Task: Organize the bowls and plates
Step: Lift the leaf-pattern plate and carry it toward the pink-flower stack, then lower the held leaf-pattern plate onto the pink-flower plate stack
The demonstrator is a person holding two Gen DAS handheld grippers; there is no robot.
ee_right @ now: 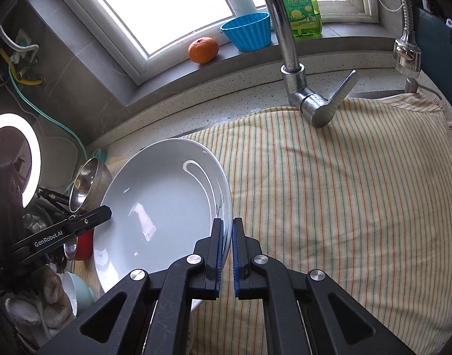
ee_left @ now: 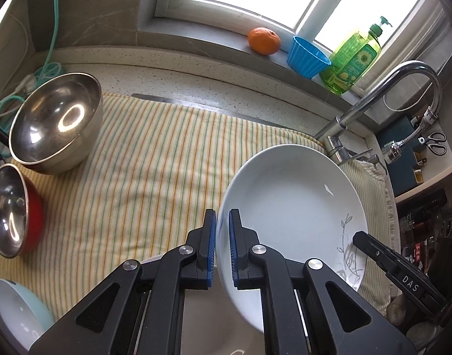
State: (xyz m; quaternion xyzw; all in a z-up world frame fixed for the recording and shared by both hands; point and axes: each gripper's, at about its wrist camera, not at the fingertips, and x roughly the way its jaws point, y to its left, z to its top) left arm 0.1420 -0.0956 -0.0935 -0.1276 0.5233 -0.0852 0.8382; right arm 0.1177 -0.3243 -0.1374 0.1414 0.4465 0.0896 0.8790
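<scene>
Both claws grip the same white plate (ee_left: 291, 207), one on each side of its rim, holding it tilted above the striped cloth (ee_left: 143, 177) that covers the bench. The left claw (ee_left: 222, 230) pinches the plate's near-left edge between its blue pads, and the right claw (ee_right: 227, 236) clamps the opposite rim, where what looks like a second rim line shows, so there may be two plates stacked; I cannot tell. A grey leaf pattern marks the plate near the right claw. Off to the left on the cloth stand a large steel bowl (ee_left: 56, 121), a red bowl with a steel lining (ee_left: 13, 210) just beside it, and a pale blue bowl (ee_left: 19, 310) nearer the edge. On the windowsill behind sit an orange (ee_left: 263, 40), a blue fluted cup (ee_left: 307, 56) and a green dish soap bottle (ee_left: 354, 59), with the chrome faucet (ee_right: 288, 50) rising by the cloth.
</scene>
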